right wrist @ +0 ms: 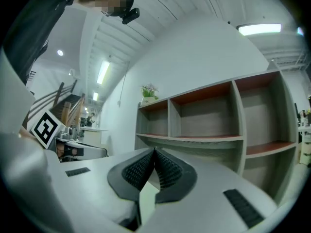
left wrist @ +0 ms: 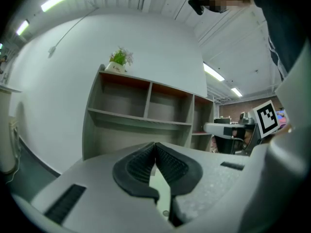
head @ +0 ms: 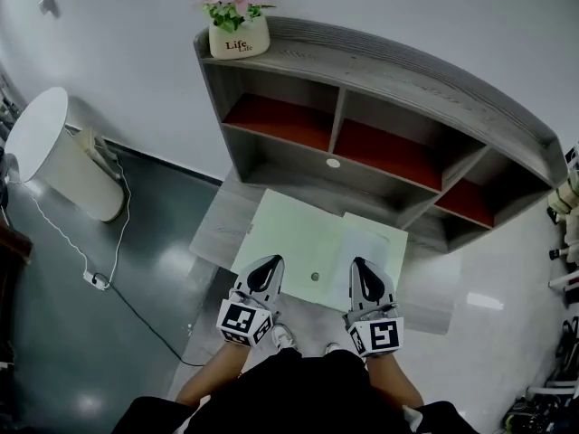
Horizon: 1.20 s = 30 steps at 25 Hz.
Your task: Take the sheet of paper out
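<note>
A pale green folder (head: 294,233) with a small round snap (head: 315,277) lies flat on the grey desk (head: 217,229), in front of the shelf unit. A whiter sheet of paper (head: 369,242) shows at its right half; whether it lies on or inside the folder I cannot tell. My left gripper (head: 269,263) hovers over the folder's near left edge, its jaws shut with nothing between them (left wrist: 155,145). My right gripper (head: 362,266) is over the near right part, by the paper, also shut and empty (right wrist: 155,150). Both point level toward the shelves.
A grey shelf unit (head: 380,107) with red-floored compartments stands at the back of the desk, a flower pot (head: 239,27) on its top left corner. A white bin (head: 54,152) and a cable (head: 118,242) are on the floor to the left. Clutter lines the right edge.
</note>
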Motion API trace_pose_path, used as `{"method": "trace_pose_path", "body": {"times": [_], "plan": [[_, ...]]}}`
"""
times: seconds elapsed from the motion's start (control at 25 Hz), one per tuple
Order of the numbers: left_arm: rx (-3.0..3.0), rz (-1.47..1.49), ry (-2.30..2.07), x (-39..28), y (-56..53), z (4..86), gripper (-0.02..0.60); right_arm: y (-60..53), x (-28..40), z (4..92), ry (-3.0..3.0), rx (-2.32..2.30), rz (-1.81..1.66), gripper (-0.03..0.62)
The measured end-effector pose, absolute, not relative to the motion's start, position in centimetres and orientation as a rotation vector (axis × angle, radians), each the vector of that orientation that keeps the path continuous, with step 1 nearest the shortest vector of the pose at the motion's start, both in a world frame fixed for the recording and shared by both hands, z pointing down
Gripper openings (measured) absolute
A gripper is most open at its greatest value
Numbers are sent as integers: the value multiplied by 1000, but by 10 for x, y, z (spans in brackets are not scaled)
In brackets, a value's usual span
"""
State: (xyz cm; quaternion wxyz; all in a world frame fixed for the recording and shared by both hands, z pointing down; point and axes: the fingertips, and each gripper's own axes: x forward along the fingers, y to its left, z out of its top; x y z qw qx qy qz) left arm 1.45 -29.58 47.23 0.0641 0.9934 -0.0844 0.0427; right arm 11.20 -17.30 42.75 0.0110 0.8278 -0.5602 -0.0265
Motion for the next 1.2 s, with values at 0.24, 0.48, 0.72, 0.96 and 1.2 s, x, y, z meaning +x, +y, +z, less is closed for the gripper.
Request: {"method": "trace_pose_path", "body": {"times": [0.24, 0.48, 0.72, 0.96, 1.2], "plan": [[2974, 284, -176, 50, -287, 504, 8, -146, 133, 447, -1614, 2649, -34, 15], [2925, 477, -79, 85, -266, 544, 8, -124, 161, 460, -1567, 2661, 8, 15], [2886, 695, 1, 112, -244, 590, 8, -103, 182, 474, -1550, 2659, 44, 15], [2759, 836, 58, 126, -231, 630, 8, -88, 196, 492, -1536, 2660, 103, 15], [2577, 1032, 120, 138, -219, 683, 56, -78, 210, 506, -1529, 2642, 139, 15]]}}
